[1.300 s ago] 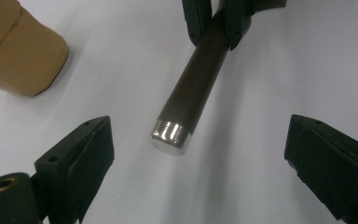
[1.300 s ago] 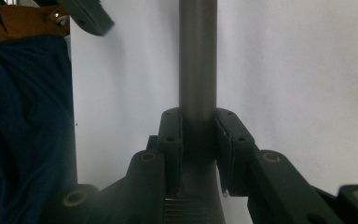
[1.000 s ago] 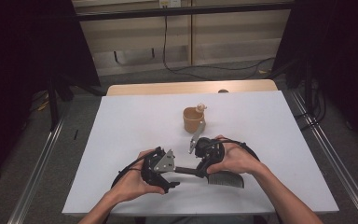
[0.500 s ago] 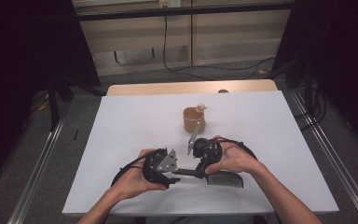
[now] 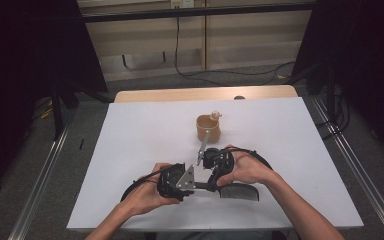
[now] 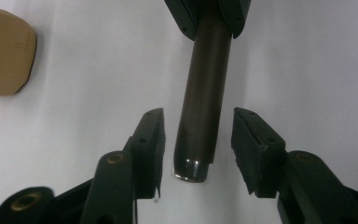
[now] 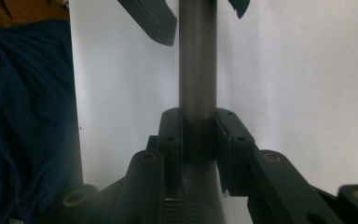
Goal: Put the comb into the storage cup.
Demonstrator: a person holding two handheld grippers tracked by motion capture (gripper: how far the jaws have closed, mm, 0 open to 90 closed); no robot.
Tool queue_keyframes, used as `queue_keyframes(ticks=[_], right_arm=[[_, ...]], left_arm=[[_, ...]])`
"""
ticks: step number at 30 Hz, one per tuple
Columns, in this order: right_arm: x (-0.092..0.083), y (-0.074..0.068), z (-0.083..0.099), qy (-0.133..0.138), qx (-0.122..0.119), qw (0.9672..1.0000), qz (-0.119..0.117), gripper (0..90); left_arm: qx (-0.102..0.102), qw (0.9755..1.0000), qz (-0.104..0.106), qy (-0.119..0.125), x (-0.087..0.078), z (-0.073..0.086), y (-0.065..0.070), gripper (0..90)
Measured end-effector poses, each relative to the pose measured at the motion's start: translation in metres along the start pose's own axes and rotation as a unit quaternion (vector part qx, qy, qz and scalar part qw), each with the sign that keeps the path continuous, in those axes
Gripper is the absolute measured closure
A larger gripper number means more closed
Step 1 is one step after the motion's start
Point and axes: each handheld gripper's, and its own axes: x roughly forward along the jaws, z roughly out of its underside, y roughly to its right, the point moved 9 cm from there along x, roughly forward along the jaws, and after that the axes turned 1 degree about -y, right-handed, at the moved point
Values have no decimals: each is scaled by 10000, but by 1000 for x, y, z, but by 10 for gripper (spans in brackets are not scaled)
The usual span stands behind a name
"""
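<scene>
A dark comb (image 5: 240, 192) lies on the white table (image 5: 145, 135) at the front, its round handle (image 6: 203, 93) pointing toward my left hand. My right gripper (image 7: 198, 126) is shut on the handle (image 7: 196, 60) close to the comb's toothed head. My left gripper (image 6: 198, 135) has its jaws on either side of the handle's free end. They have just been closing, and a gap still shows on each side. From above, the left gripper (image 5: 192, 187) and the right gripper (image 5: 211, 183) face each other.
A tan cup (image 5: 209, 128) with a small pale object on its rim stands behind the hands at mid-table; its side (image 6: 4, 51) shows in the left gripper view. Blue cloth (image 7: 23, 116) hangs past the table's near edge. Open tabletop lies left and right.
Both hands have stayed almost in place. The two grippers now sit slightly closer together over the comb's handle.
</scene>
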Motion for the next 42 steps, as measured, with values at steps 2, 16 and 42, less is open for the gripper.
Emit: queue_keyframes(ticks=[2, 16, 42], right_arm=[[0, 0, 0, 3, -16, 10000, -3, 731], [2, 0, 1, 0, 43, 9999, -129, 731], [0, -4, 0, 61, 227, 9988, -437, 729]], left_arm=[[33, 10000, -28, -23, 0, 0, 1, 567], [405, 9989, -150, -160, 4, 0, 4, 641], [632, 9976, -271, 69, 6, -6, 9, 720]])
